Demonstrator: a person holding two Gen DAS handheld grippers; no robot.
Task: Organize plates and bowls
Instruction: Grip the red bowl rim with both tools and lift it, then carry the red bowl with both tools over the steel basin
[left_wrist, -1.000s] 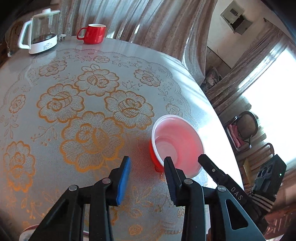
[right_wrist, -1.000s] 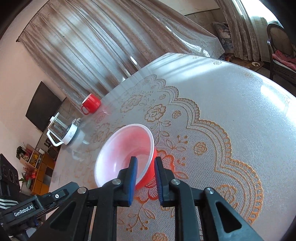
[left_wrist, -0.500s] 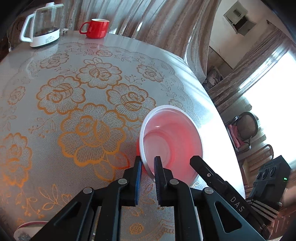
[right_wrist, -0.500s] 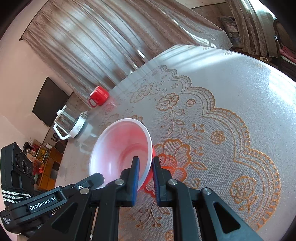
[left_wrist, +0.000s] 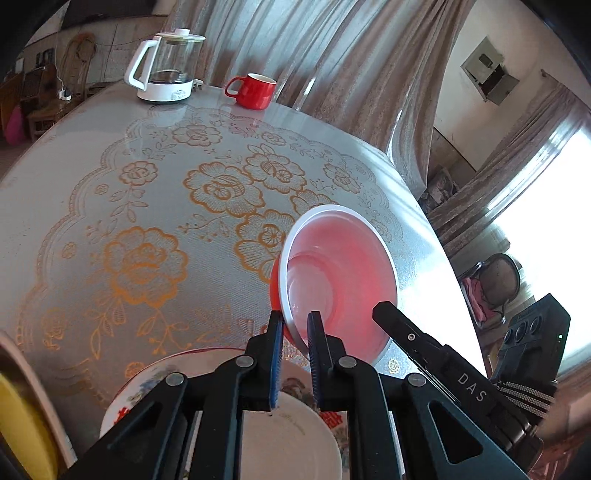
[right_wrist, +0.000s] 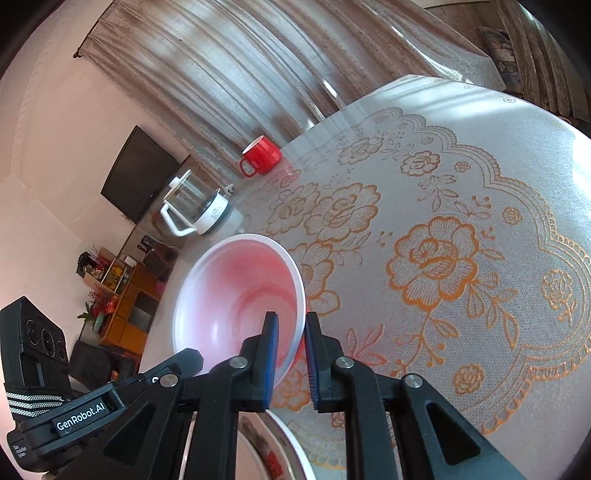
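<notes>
Step in hand: the carry. The red plastic bowl with a white inside (left_wrist: 341, 273) hangs between both tools, clear of the round table under its gold-flowered lace cloth (left_wrist: 155, 236), low and right of centre in the left wrist view.
Left gripper (left_wrist: 295, 334): pinching the bowl's white rim on its near left edge, one pad outside, one inside.
Right gripper (right_wrist: 291, 338): clamped on the opposite rim, lower centre of the right wrist view; the bowl (right_wrist: 236, 299) lies to its left.
Bowl's heading: tilted, mouth facing both cameras and upward; its axis from base to mouth leans toward the lower edge of the frame. A round bowl has no long axis across.
Next move, as I judge: bring it over the white flower-printed plate (left_wrist: 295, 424) at the bottom of the frame, level it, lower it, then release both rims together.
Also on the table: glass kettle on a white base (left_wrist: 166, 68) and red mug (left_wrist: 253, 90), upper left, well apart.
</notes>
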